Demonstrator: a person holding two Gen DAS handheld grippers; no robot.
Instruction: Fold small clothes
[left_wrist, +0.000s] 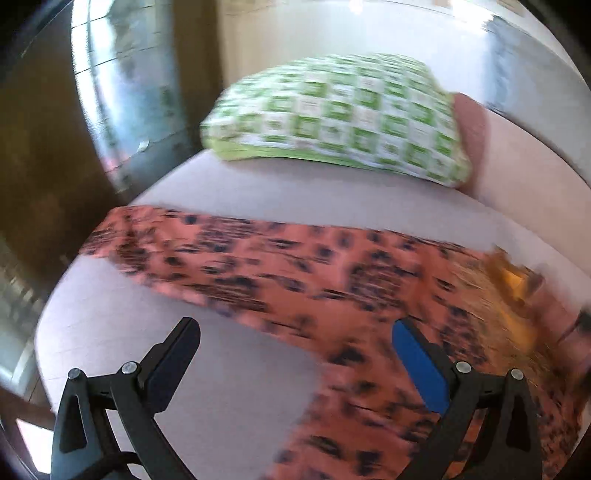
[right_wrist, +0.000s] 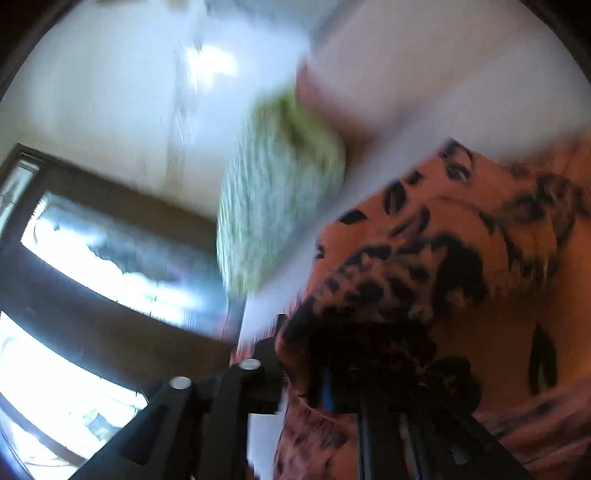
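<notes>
On the pale bed, an orange black-spotted garment lies spread (frames blurred). Left hand-held gripper spread wide, empty. Right hand-held gripper pinching the garment's bunched cloth.

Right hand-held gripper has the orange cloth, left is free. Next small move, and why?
Probably bring the left hand-held gripper down onto the near edge of the orange cloth and pinch it. Its jaws stand open with nothing between them, while the right hand-held gripper looks shut on bunched cloth. A fold likely needs both ends held.
</notes>
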